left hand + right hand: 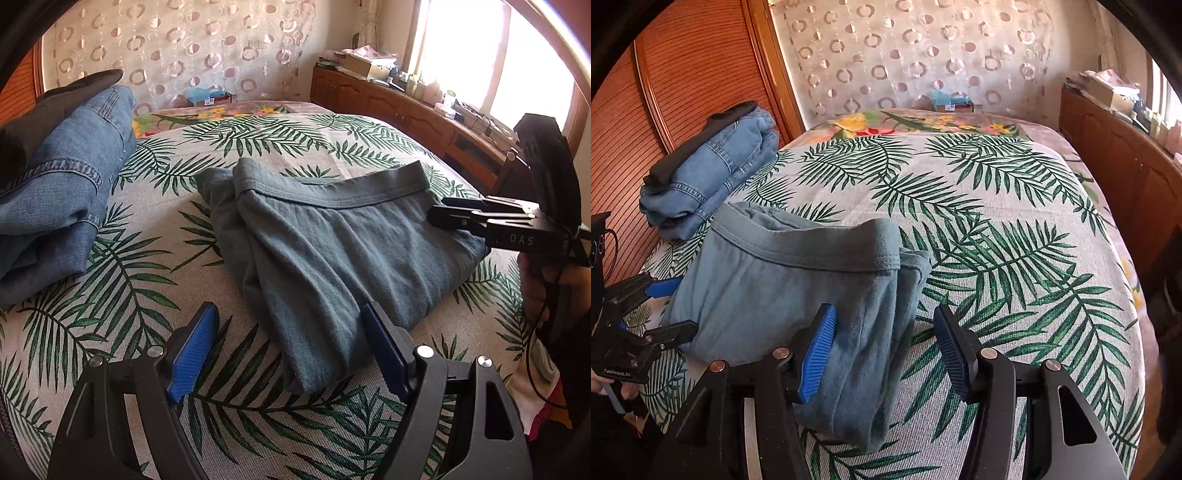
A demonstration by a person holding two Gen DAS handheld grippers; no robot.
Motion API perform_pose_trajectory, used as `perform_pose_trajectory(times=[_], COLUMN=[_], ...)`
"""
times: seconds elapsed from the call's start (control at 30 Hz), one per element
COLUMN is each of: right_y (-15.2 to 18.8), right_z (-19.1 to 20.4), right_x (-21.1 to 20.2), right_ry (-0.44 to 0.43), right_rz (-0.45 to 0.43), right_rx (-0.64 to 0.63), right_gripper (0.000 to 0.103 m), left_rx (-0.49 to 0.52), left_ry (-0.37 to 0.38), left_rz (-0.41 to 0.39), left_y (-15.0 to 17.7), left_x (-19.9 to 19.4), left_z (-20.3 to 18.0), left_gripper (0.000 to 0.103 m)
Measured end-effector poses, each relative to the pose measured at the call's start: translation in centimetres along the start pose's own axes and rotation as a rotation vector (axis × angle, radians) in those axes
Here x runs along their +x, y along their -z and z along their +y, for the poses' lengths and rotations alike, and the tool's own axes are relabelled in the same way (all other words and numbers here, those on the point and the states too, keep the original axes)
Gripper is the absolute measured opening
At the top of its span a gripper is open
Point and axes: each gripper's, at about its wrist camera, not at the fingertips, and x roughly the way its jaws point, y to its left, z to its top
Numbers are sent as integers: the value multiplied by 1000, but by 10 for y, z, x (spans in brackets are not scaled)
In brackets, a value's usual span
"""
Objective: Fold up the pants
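A bed (1015,236) with a palm-leaf cover fills a sunlit room with wooden cabinets (402,110); folded teal pants (332,243) lie near its front edge, folded jeans (62,192) at the left edge; the left gripper (288,350) and right gripper (884,354) are both released, grasping nothing; the bed's front edge is cut off.

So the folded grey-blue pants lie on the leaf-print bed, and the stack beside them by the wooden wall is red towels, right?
Not quite. The pants do lie folded on the leaf-print bed, but the stack by the wooden wall is blue jeans with a dark garment on top, not red towels. The right wrist view shows it.
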Motion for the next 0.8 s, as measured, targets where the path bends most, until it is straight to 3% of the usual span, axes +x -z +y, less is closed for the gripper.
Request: perform_pose_trajectory(times=[0.23,0.53,0.8], right_y=[2,-1,-12], right_z=[-6,-3,-6], right_x=[0,-4,-2], right_ry=[-9,18,22], right_rz=[-10,-1,7], right_rx=[16,-4,-8], right_gripper=[57,57,57], left_rx=[-24,-61,-61], left_ry=[-11,-23,-16], left_rz=[-48,-21,2], left_y=[-22,-49,-57], left_x=[-10,9,26], left_z=[11,30,33], left_gripper=[80,80,60])
